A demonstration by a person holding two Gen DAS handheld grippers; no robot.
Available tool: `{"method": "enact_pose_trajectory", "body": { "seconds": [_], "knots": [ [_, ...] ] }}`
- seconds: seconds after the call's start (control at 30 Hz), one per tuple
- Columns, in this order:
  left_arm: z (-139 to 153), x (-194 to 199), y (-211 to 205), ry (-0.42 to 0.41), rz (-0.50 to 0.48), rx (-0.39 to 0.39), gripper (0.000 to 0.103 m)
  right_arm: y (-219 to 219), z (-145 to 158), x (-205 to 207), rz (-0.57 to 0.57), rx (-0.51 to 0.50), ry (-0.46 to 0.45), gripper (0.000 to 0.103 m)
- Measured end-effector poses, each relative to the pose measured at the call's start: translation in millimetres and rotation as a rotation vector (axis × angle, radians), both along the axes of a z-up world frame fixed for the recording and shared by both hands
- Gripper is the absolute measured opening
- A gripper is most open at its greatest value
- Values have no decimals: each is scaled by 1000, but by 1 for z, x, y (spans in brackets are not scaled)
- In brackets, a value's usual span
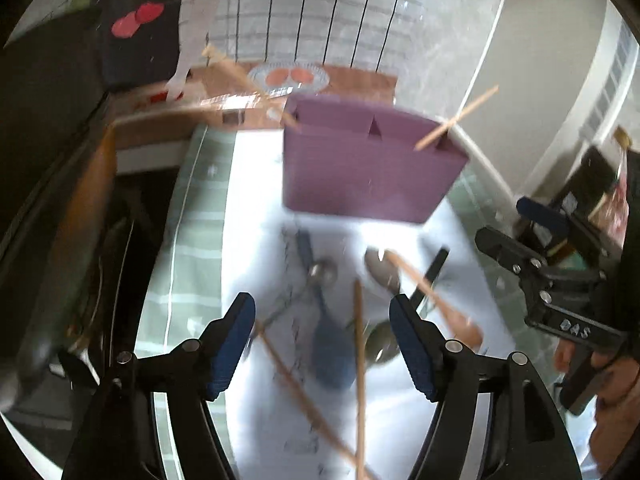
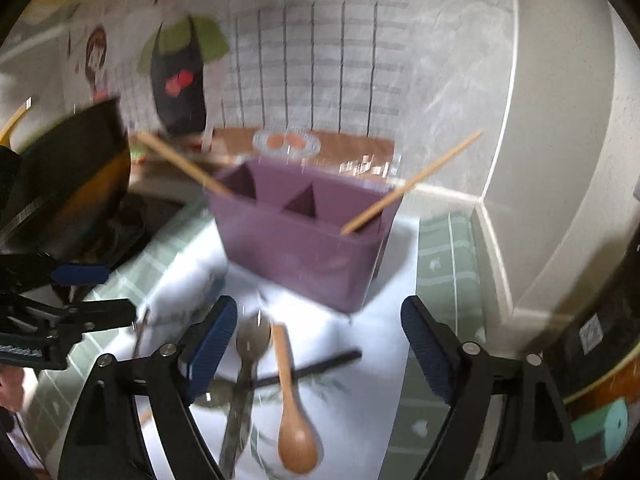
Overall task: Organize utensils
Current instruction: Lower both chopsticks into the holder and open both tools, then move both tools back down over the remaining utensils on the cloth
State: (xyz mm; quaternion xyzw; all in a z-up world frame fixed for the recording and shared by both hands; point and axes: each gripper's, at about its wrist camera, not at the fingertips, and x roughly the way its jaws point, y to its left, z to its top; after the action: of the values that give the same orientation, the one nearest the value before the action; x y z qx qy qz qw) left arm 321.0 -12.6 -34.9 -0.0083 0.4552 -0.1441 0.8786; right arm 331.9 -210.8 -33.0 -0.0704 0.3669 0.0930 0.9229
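A purple utensil holder (image 1: 360, 164) (image 2: 304, 240) with three compartments stands on a white mat (image 1: 256, 216). One wooden chopstick (image 2: 412, 184) leans in its right compartment, another (image 2: 184, 164) in its left. On the mat lie metal spoons (image 1: 320, 276) (image 2: 252, 344), a blue spoon (image 1: 332, 348), a wooden spoon (image 2: 294, 412) (image 1: 436, 300), wooden chopsticks (image 1: 358, 360) and a black stick (image 2: 316, 368). My left gripper (image 1: 322, 340) is open above the blue spoon. My right gripper (image 2: 316, 352) is open above the wooden spoon; it also shows at the right edge of the left wrist view (image 1: 520, 236).
A green checked cloth (image 1: 184, 264) lies under the mat. A dark pan (image 2: 76, 188) sits on a stove at the left. A wall corner and ledge (image 2: 496, 216) stand behind and right. A teal roll (image 2: 600, 428) lies at far right.
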Motion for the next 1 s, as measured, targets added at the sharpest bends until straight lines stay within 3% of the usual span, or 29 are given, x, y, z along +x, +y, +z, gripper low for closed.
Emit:
{"method": "enact_pose_trajectory", "body": {
  "seconds": [0.1,0.33,0.37,0.47,0.5,0.63,0.77,1.0],
  "knots": [
    [-12,-14,14,27,16,11,70,10,-19,0,18,-40,62,94],
    [-26,-40,51,90,72,18,73,28,-48,10,63,-19,167,94],
    [-27,-43,57,98,86,13,73,29,-50,13,64,-1,187,87],
    [-29,-48,70,115,116,-7,74,36,-61,27,64,34,264,44],
    [-29,-49,73,120,126,-11,74,39,-67,32,62,52,296,41],
    [-31,-58,85,129,139,-11,74,52,-69,41,44,31,288,40],
    [-33,-64,97,135,163,-16,74,60,-72,46,37,42,321,22],
    [-33,-68,106,144,171,-36,77,72,-76,44,-18,-25,305,23]
  ]
}}
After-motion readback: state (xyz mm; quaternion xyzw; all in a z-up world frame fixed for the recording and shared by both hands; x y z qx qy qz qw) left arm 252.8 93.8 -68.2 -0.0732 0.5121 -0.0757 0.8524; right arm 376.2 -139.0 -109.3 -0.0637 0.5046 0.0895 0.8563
